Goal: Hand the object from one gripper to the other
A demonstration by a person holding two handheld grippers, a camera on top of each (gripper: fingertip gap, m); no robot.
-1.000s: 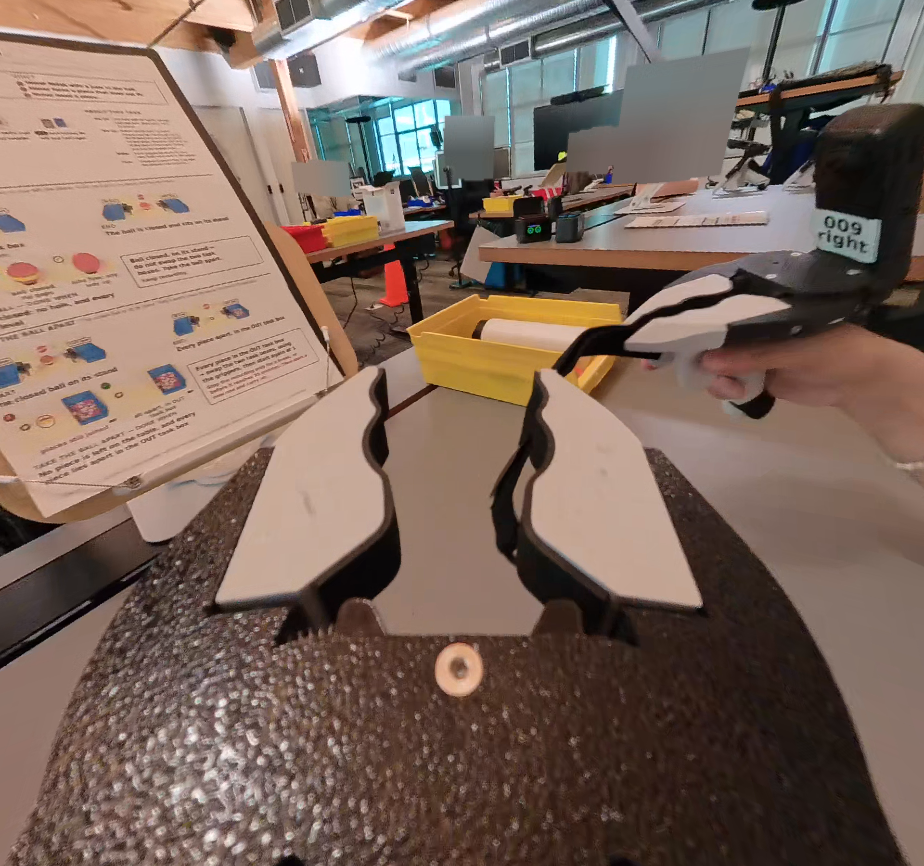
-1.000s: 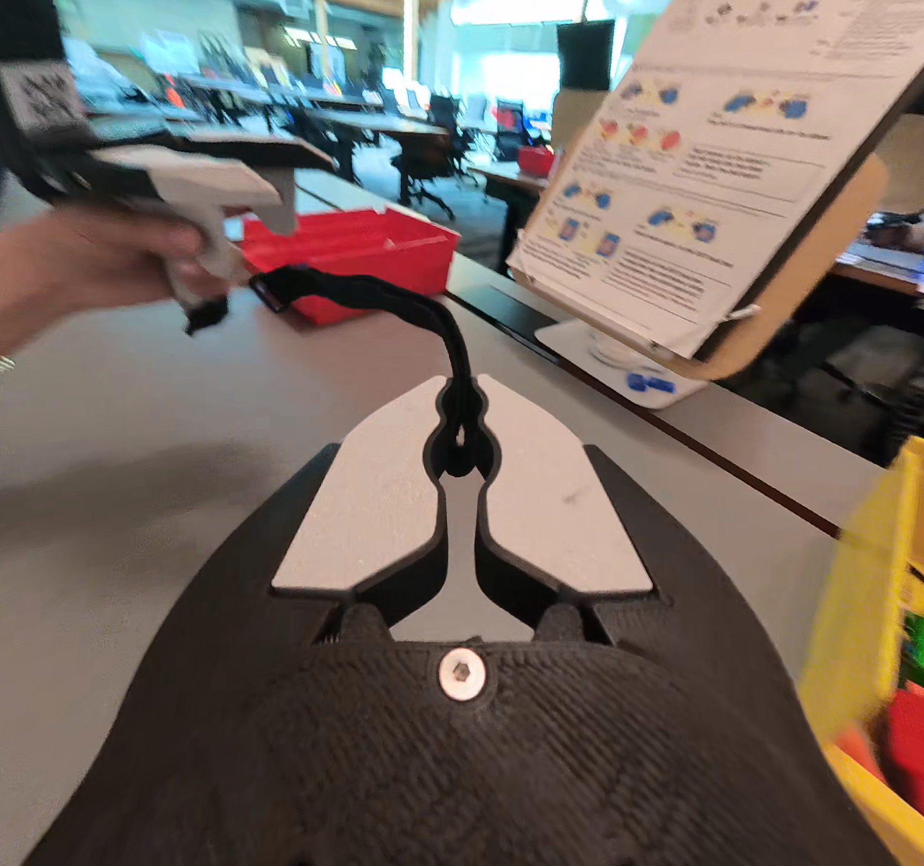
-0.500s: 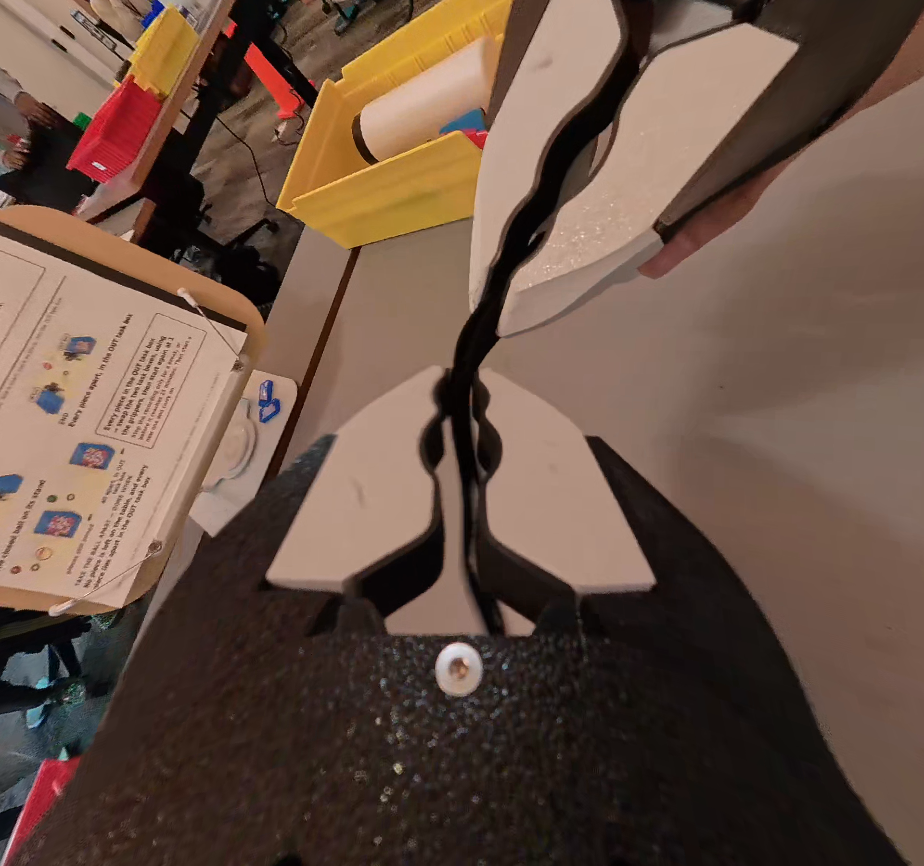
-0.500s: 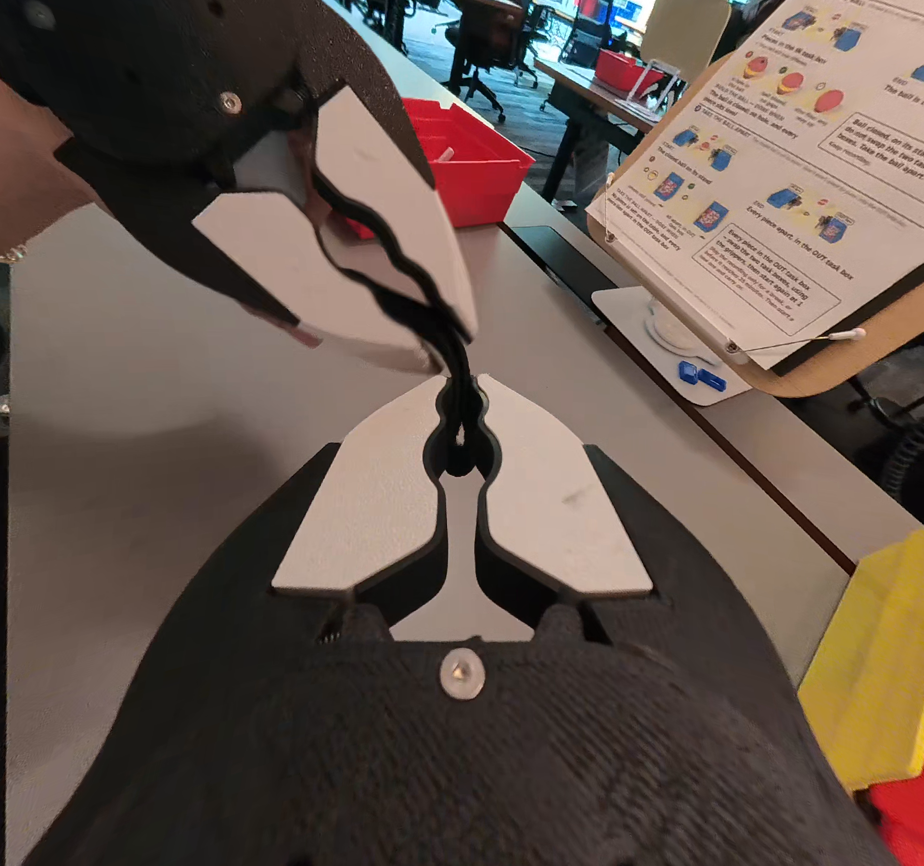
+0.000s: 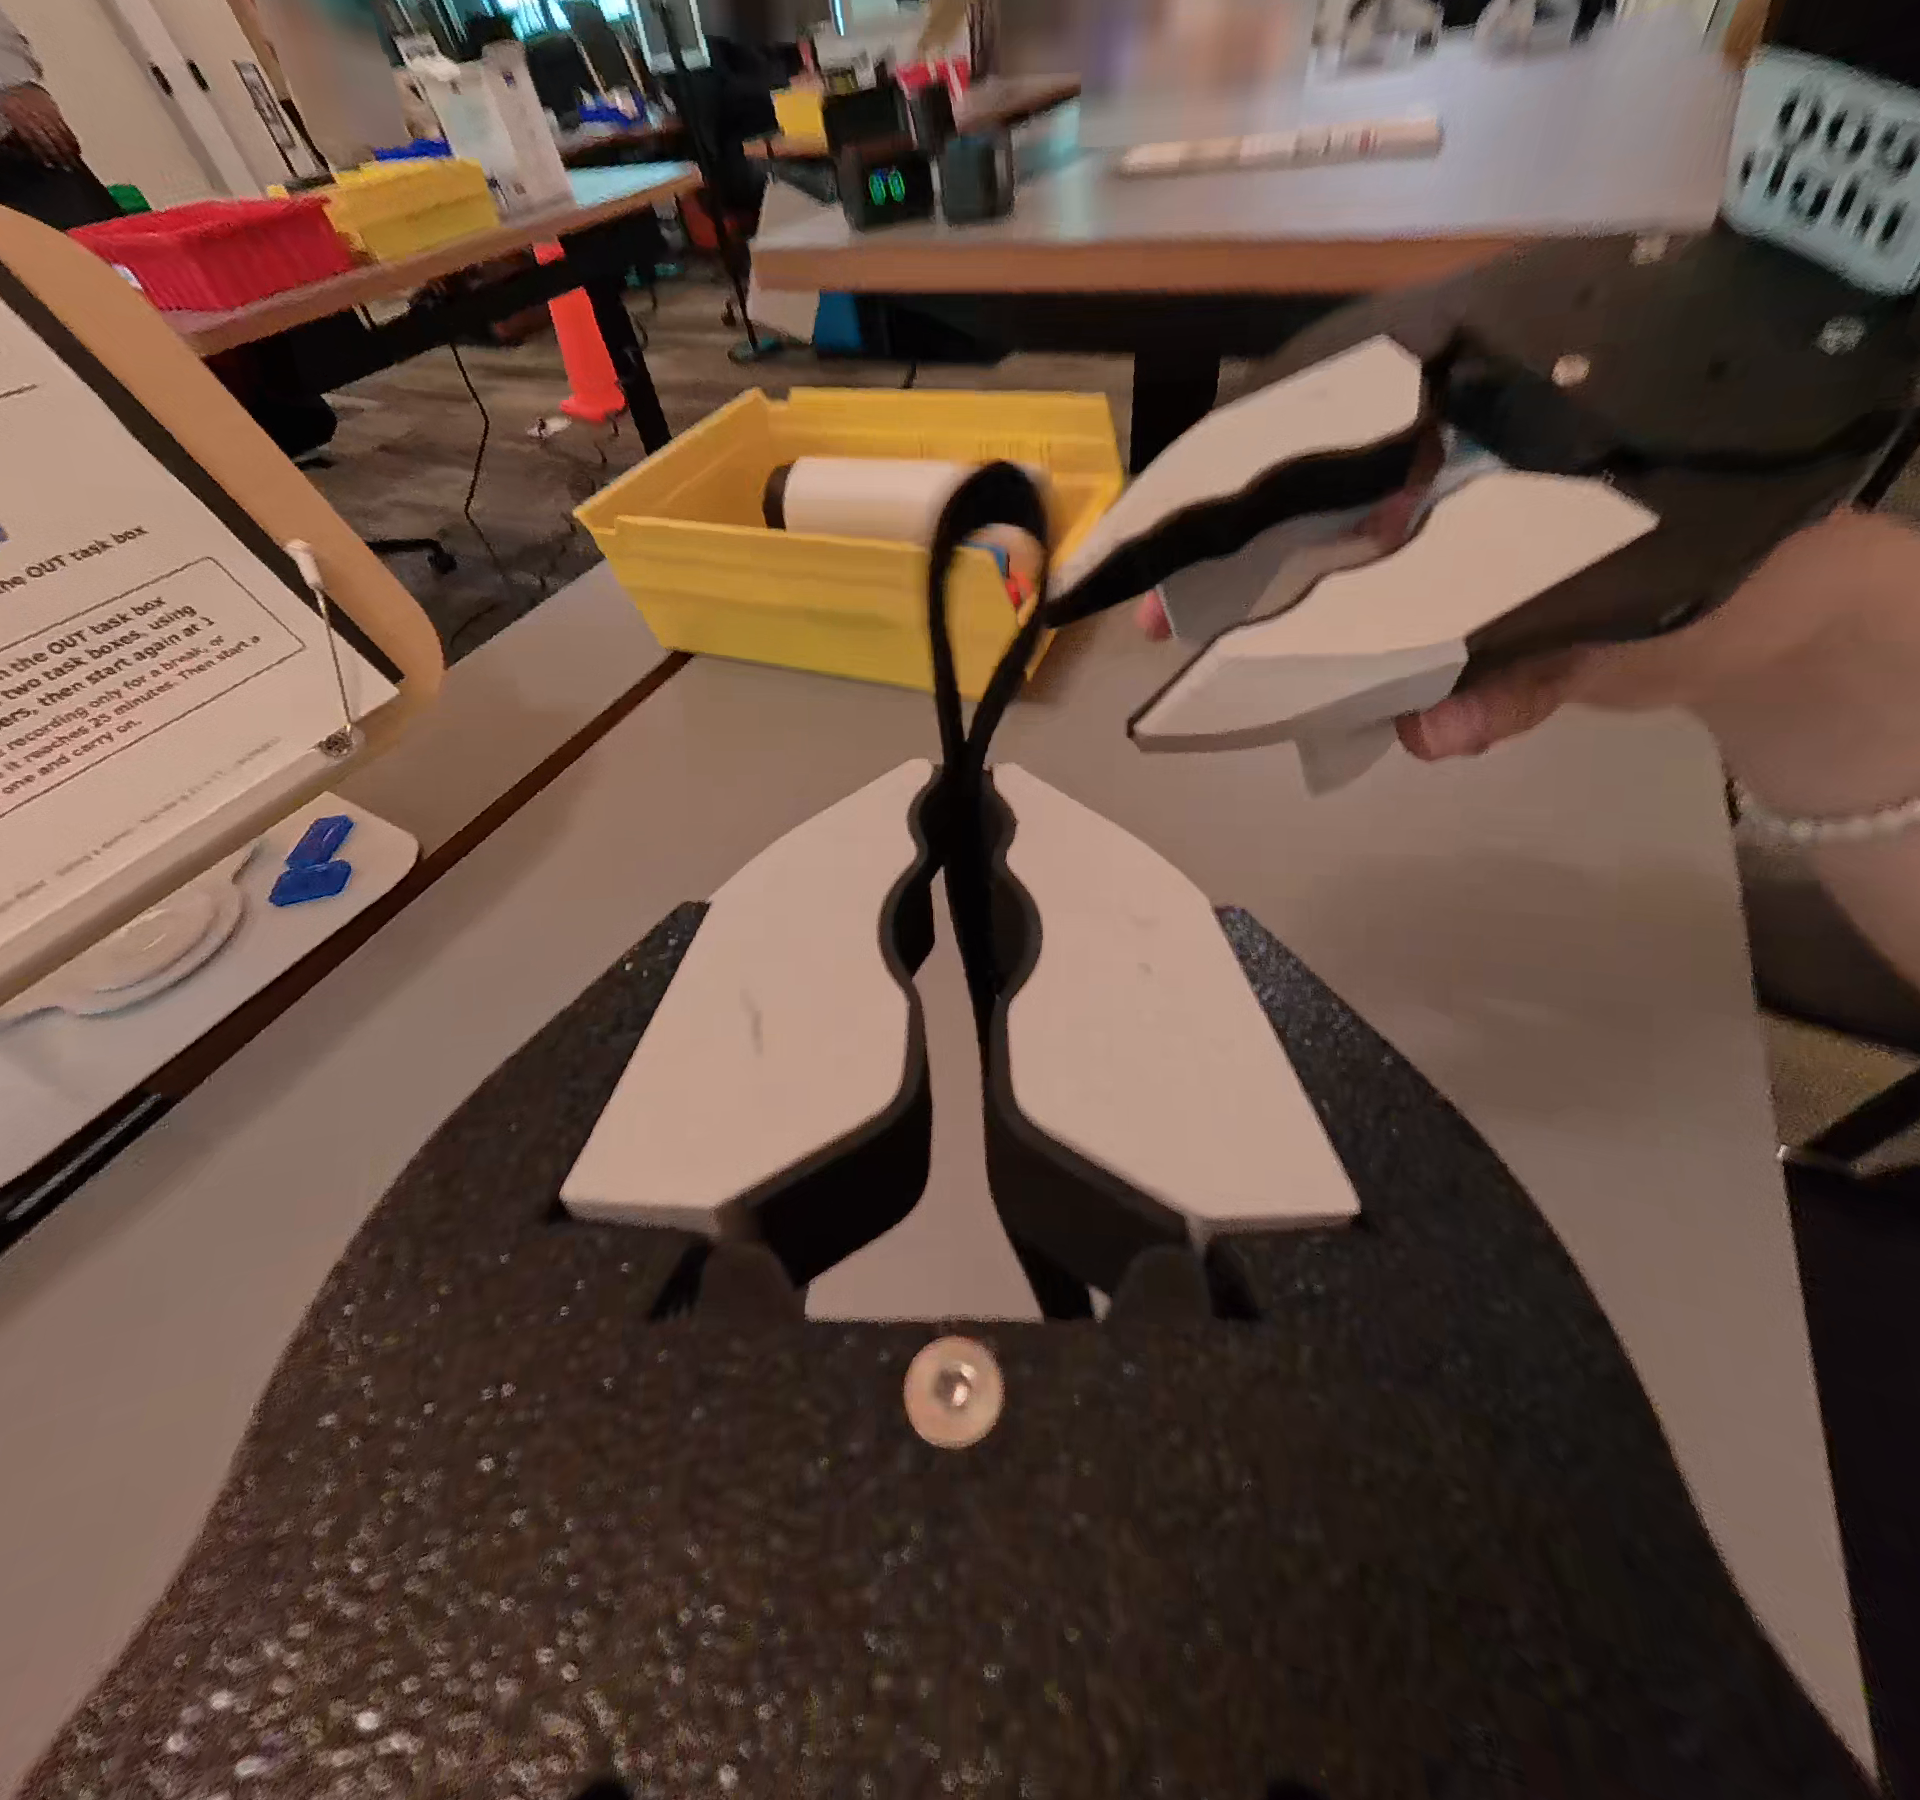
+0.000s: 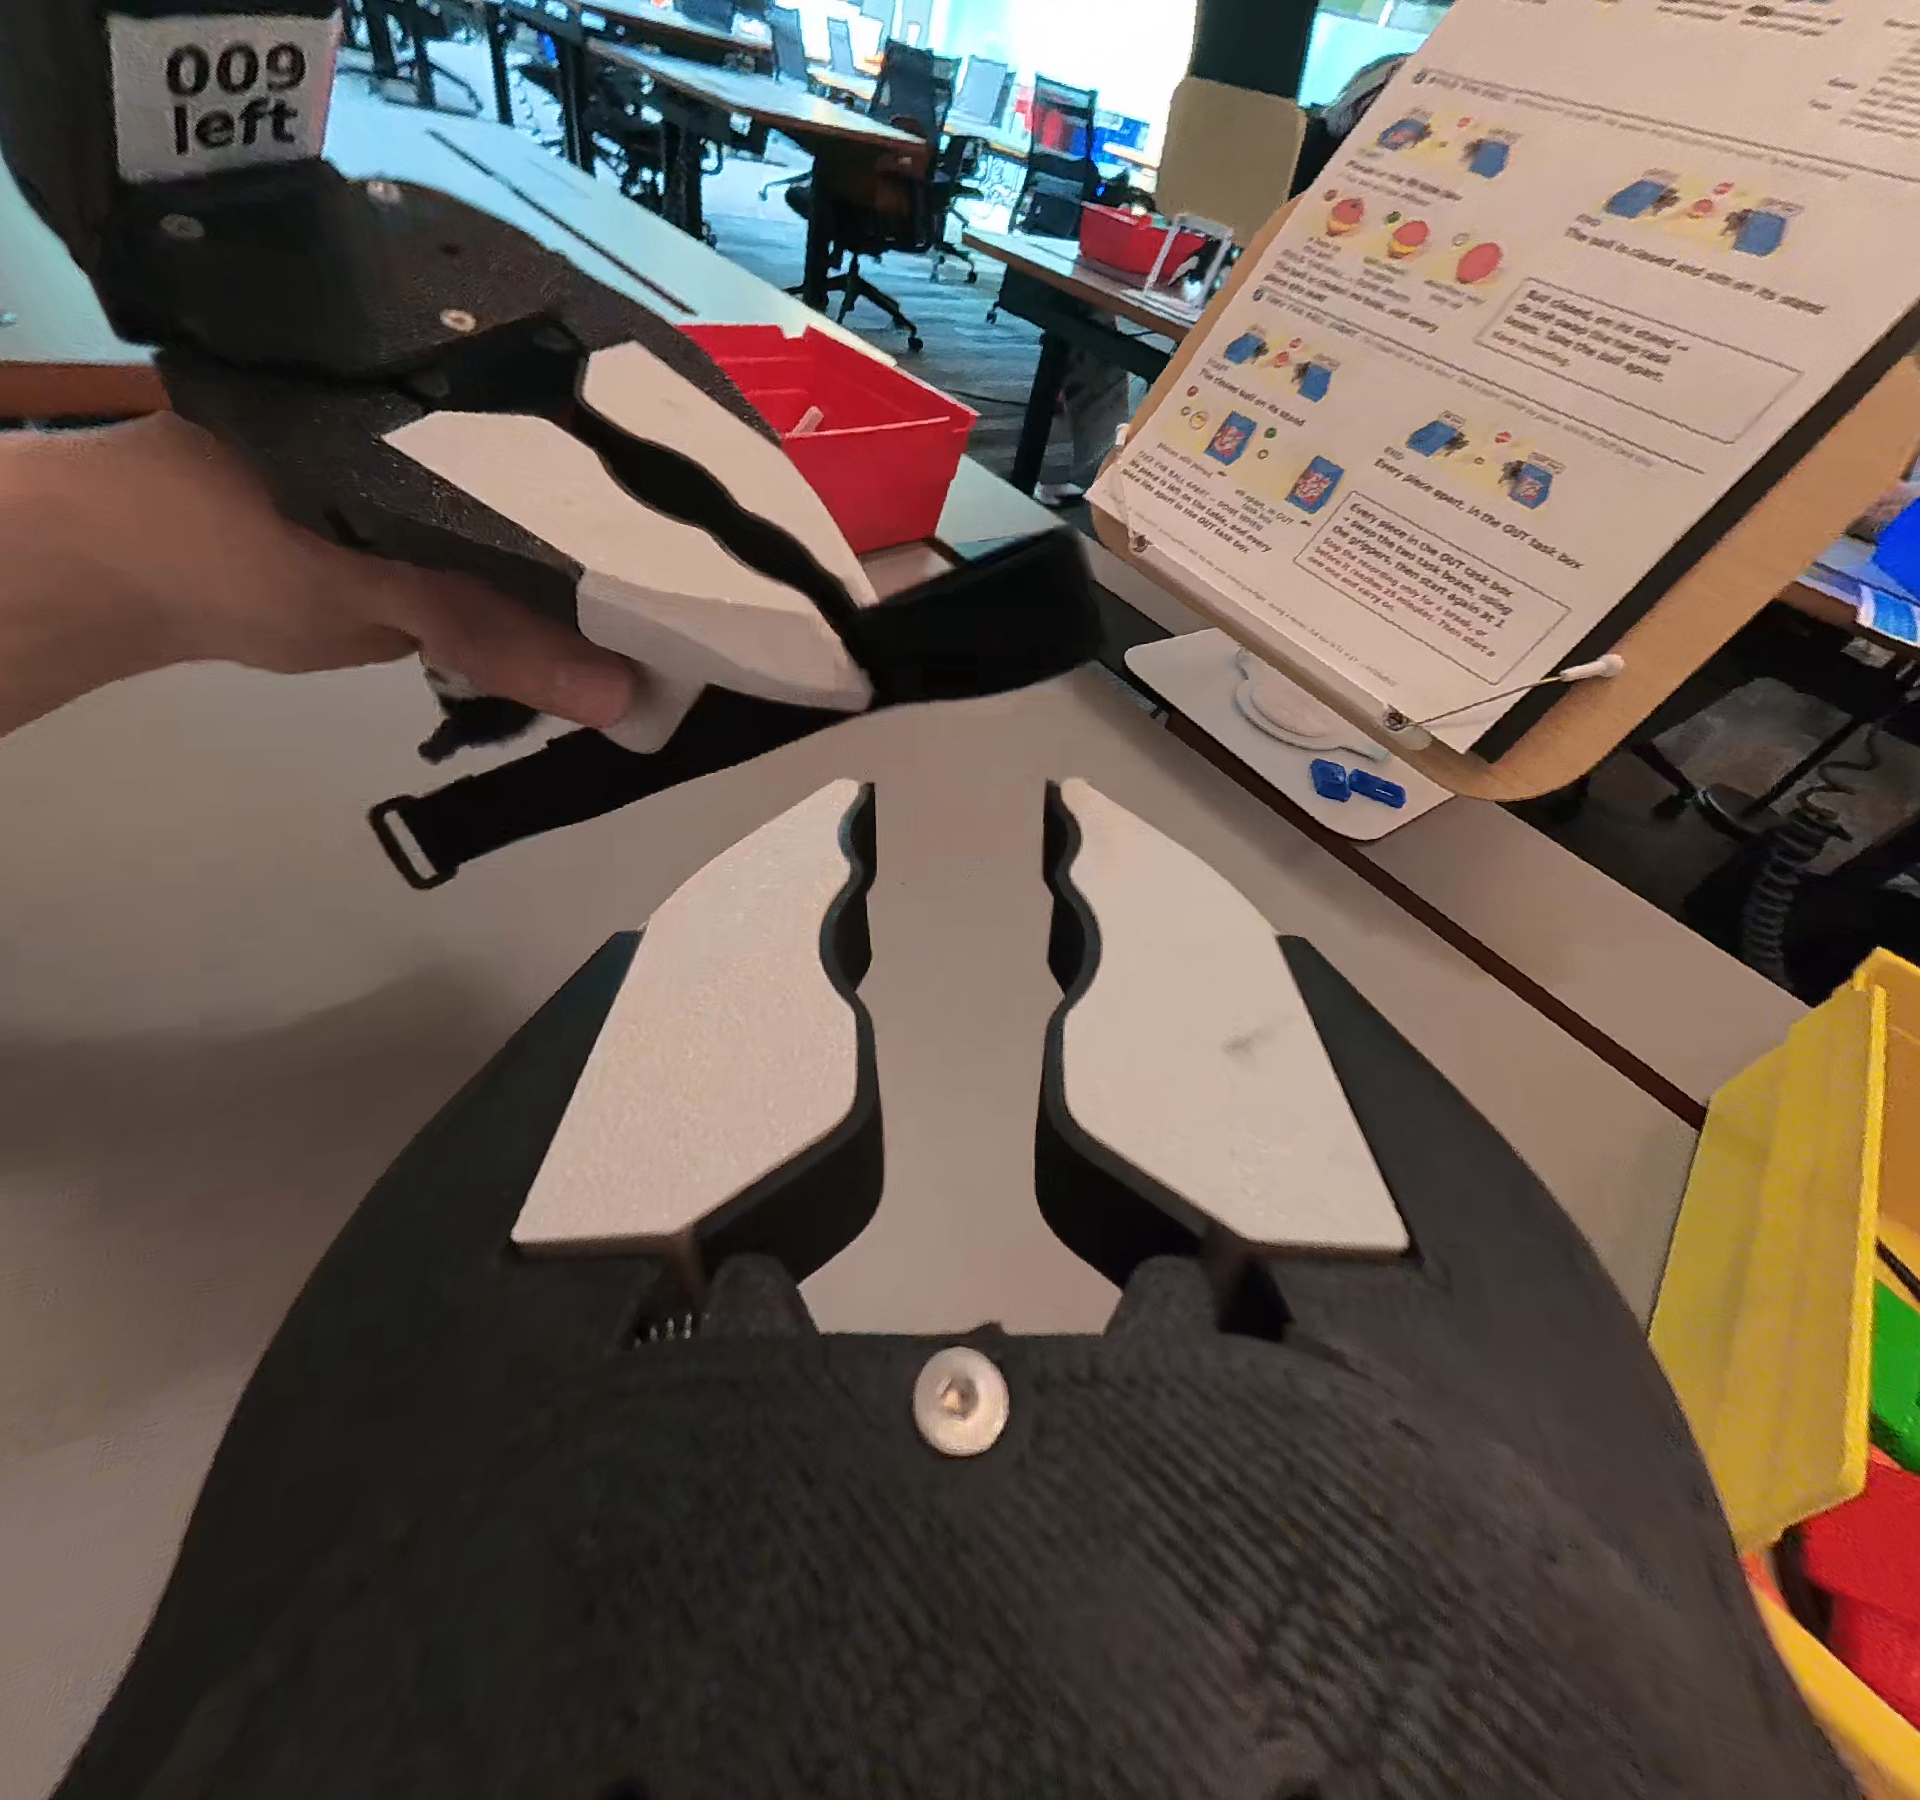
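Spanning both views, the grey tabletop [image 5: 1455,919] lies under both tools. The left gripper [image 5: 961,794] pinches the black fabric strap with a plastic buckle [image 5: 951,670], looped above the table. The right gripper [image 6: 958,800] hangs spread wide, empty.

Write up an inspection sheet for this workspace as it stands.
Surface: grey table, mostly bare.
Job's things: black strap, looping up from the left gripper, buckle end hanging.
Clutter: yellow bin holding a white roll; red bin; instruction board on its stand; blue pieces.
Grippers: left gripper shut on the strap; right gripper open, empty.
Cables: thin dark cable under a far desk.
Surroundings: office desks and chairs.
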